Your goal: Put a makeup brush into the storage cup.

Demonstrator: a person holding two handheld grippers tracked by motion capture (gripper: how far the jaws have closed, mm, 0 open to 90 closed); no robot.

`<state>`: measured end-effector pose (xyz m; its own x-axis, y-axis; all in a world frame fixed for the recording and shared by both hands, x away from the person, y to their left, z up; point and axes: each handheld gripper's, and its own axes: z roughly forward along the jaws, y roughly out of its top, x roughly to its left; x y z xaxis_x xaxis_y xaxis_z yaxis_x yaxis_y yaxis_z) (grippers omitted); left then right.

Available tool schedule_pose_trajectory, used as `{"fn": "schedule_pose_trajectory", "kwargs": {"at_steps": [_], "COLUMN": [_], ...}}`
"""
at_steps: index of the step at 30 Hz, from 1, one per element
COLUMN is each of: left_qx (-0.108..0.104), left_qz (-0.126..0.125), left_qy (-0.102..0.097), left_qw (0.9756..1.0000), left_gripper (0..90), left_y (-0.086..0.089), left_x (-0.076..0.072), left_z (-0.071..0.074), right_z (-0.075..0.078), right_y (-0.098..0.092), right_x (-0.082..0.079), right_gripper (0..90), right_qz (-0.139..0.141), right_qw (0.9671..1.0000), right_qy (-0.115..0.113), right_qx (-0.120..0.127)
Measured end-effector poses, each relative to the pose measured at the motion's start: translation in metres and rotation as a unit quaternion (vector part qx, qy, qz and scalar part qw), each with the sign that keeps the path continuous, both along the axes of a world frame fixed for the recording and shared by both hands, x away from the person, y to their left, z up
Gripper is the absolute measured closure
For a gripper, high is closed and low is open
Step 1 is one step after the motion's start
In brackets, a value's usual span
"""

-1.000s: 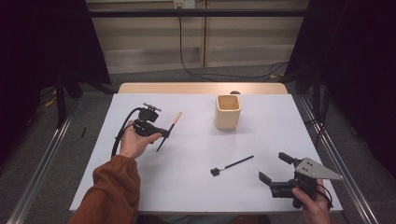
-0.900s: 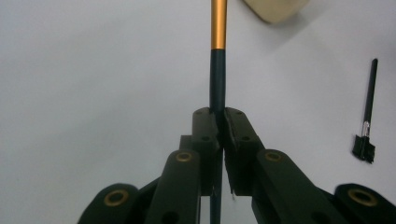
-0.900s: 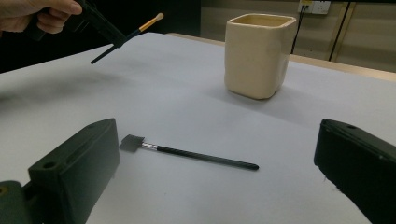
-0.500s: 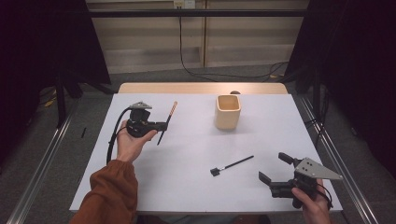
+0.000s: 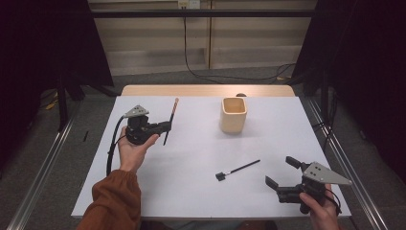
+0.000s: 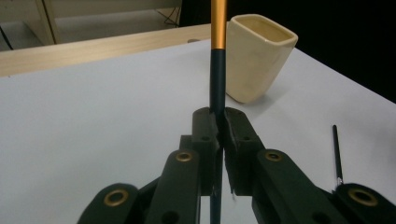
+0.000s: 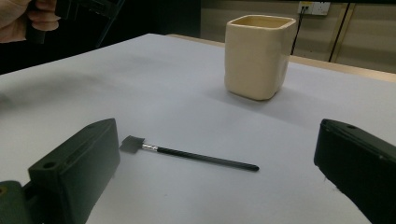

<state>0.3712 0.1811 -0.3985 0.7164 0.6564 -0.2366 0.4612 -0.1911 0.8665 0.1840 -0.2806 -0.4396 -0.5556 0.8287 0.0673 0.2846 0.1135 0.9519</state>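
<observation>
At the left of the high view, a hand in a rust-coloured sleeve (image 5: 115, 201) holds the left gripper (image 5: 165, 127) above the white surface (image 5: 191, 191). Its fingers are clamped together on a thin brush (image 5: 169, 121), a dark stick with an orange-gold upper part that stands nearly upright, tilted a little to the right in that view. In the left gripper view the two black pads press on the brush's dark shaft in the lower middle of the frame, and the gold section rises out of the top edge.

Right of centre in the high view, toward the upper part of the surface, stands a cream cup (image 5: 233, 115), upright and open at the top, well apart from the held brush. Below it, in the lower middle of the frame, a second black brush (image 5: 238, 169) lies flat on the surface, its small square head at the left end.

At the lower right of the high view, the other hand holds the right gripper (image 5: 280, 172), its fingers spread wide with nothing between them. In the right gripper view the flat brush lies just beyond those open fingers, with the cup farther off at the upper middle.
</observation>
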Motion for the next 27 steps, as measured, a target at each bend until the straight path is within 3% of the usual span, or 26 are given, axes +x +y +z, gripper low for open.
{"fn": "schedule_pose_trajectory", "kwargs": {"at_steps": [6,10,15,27], "left_qx": [-0.024,-0.020,-0.025,-0.039], "left_qz": [0.010,0.023,0.021,0.005], "left_qy": [-0.032,-0.040,-0.056,-0.068], "left_qw": [0.9992,0.9987,0.9979,0.9969], "left_gripper": [83.8,83.8,83.8,83.8], "left_y": [0.007,0.011,0.014,0.012], "left_x": [-0.002,-0.003,-0.004,-0.013], "left_z": [-0.001,-0.001,-0.003,-0.002], "right_z": [0.000,0.000,0.000,0.000], "right_y": [0.000,0.000,0.000,0.001], "right_x": [0.000,0.000,0.000,0.000], "right_gripper": [0.0,0.0,0.0,0.0], "right_qz": [0.000,0.000,0.001,0.002], "right_qw": [1.0000,1.0000,1.0000,1.0000], "right_qy": [0.000,0.000,-0.001,-0.001], "right_qx": [0.000,0.001,0.002,0.003]}}
